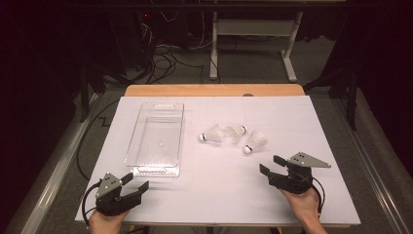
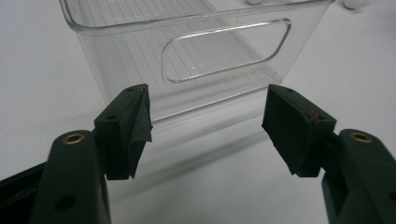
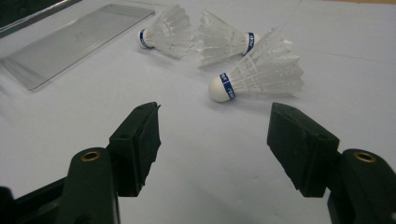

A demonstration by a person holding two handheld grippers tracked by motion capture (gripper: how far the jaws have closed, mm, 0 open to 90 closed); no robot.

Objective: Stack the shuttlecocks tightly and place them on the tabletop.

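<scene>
A: Quick pass. Where's the right gripper (image 1: 271, 168)?

B: Lower right of the high view, jaws wide, nothing between them. It points up-left at the three shuttlecocks in the middle of the table (image 1: 219, 195). I'd judge it's lined up that way for a grab at the nearest shuttlecock (image 1: 255, 142).

A: Nearest one, how does it lie?

B: On its side, cork tip toward the gripper, feathers away. In the right gripper view it sits centre frame, just above and between the two black pads, not touching either. The blue band by the cork shows clearly there.

A: The other two?

B: The middle shuttlecock (image 1: 235, 132) and the left shuttlecock (image 1: 211, 134) lie on their sides too, feather ends touching or overlapping; can't tell which. The nearest one lies close beside the middle one; contact is unclear.

A: Left gripper (image 1: 135, 184)?

B: Lower left of the high view, jaws wide, holding nothing. It faces the near short end of the clear bin (image 1: 131, 148). In the left gripper view the bin's handle cutout (image 2: 226, 51) is straight ahead, upper centre. It's short of the wall, not touching. Looks parked there to steady the bin, that's my guess.

A: Anything in the bin?

B: Nothing I can see. Ribbed clear bottom, upright, long side running away from the person, left of centre. It's well apart from the shuttlecocks.

A: So, progress?

B: Judging by the layout, shuttlecocks go in the bin and none is in yet.
</scene>
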